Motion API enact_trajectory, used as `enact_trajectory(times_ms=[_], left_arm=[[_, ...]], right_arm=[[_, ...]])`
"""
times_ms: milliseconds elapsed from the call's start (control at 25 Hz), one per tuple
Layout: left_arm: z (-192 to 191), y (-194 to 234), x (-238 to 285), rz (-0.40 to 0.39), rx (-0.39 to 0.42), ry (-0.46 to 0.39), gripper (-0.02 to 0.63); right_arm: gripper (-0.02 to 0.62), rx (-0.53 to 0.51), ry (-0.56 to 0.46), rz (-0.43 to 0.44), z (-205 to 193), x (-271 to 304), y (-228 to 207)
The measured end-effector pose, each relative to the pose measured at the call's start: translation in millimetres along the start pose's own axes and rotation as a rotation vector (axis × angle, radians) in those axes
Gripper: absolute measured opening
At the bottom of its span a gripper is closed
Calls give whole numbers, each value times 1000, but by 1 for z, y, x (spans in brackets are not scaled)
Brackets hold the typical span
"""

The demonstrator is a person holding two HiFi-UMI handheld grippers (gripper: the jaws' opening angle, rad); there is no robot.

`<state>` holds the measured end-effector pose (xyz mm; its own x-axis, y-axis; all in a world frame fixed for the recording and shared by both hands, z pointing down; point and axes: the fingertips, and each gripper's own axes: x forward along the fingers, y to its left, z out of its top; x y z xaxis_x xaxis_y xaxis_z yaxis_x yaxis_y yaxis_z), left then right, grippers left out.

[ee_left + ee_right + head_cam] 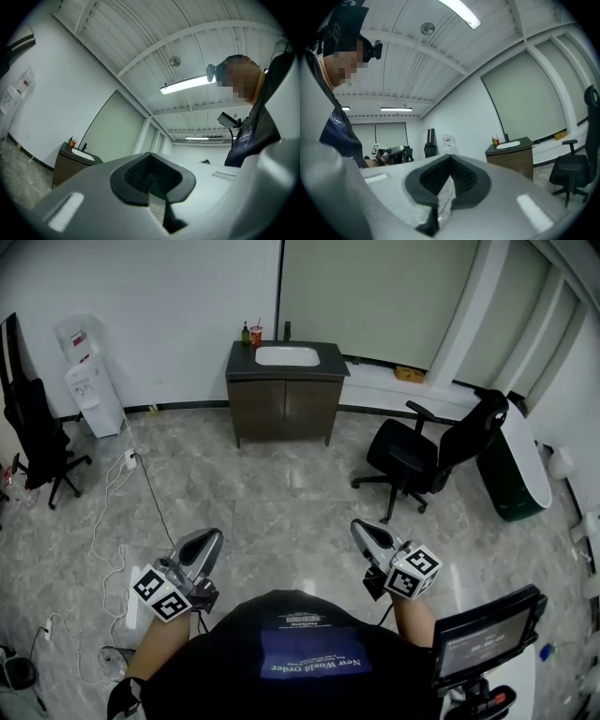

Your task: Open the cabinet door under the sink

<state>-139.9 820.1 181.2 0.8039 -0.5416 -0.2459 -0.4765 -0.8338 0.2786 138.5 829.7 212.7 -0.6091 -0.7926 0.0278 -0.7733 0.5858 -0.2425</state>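
In the head view the cabinet (286, 409) under the sink (287, 355) stands against the far wall at twelve o'clock, well apart from both tools across open floor, its two doors shut and meeting at an upright centre seam; no handle can be made out at this range. The left gripper (210, 537) sits at seven o'clock and the right gripper (360, 527) at five o'clock, both close to the person's body and aimed roughly toward the cabinet, so neither looks clearly nearer. An office chair (422, 456) stands at two o'clock, off the straight path. In the left gripper view the left gripper (152, 187) is clenched on nothing, pads together, with the cabinet (65, 168) small at nine o'clock. In the right gripper view the right gripper (449, 180) is likewise closed and empty, and the cabinet (513, 157) lies at three o'clock. The coming move is likely a walk straight ahead before either tool can reach a door edge.
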Motion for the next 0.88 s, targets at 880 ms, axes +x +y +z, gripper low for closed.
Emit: enact_trajectory(times_ms=[880], left_arm=[[41,70,-70,28,-16,-33,1]], right_arm=[[0,-33,20,22,4,90,52]])
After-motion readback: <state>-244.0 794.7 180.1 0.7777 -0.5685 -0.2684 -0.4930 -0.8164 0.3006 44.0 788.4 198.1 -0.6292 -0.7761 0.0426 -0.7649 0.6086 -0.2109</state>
